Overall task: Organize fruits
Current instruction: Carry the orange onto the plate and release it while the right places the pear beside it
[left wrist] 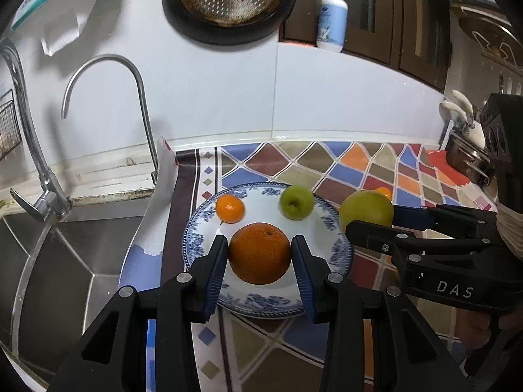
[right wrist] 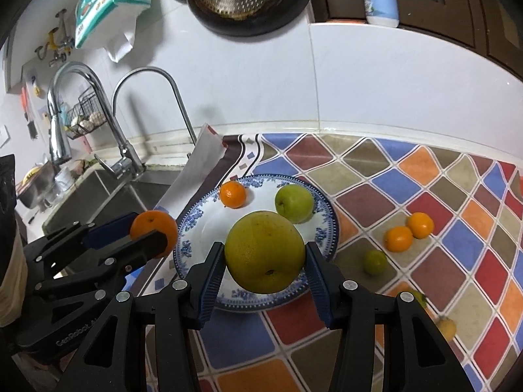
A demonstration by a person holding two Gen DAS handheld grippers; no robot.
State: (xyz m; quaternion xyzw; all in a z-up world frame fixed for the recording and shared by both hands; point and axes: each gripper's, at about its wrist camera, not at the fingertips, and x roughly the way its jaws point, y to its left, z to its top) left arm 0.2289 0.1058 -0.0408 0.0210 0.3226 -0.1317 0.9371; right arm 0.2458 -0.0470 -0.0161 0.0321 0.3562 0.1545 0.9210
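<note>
My left gripper (left wrist: 259,254) is shut on a large orange (left wrist: 260,253) and holds it above the blue-and-white plate (left wrist: 327,241). My right gripper (right wrist: 265,261) is shut on a big yellow-green fruit (right wrist: 265,251) above the same plate (right wrist: 193,228). A small mandarin (left wrist: 229,208) and a green apple (left wrist: 296,202) lie on the plate. In the right wrist view, two mandarins (right wrist: 408,231), a lime (right wrist: 375,262) and a yellow fruit (right wrist: 447,327) lie on the patterned cloth to the right of the plate.
A steel sink (left wrist: 59,261) with two faucets (left wrist: 140,98) lies left of the plate. A white tiled wall (left wrist: 327,98) stands behind the counter. A dark pan (left wrist: 228,3) hangs on it, beside a lotion bottle (left wrist: 331,16).
</note>
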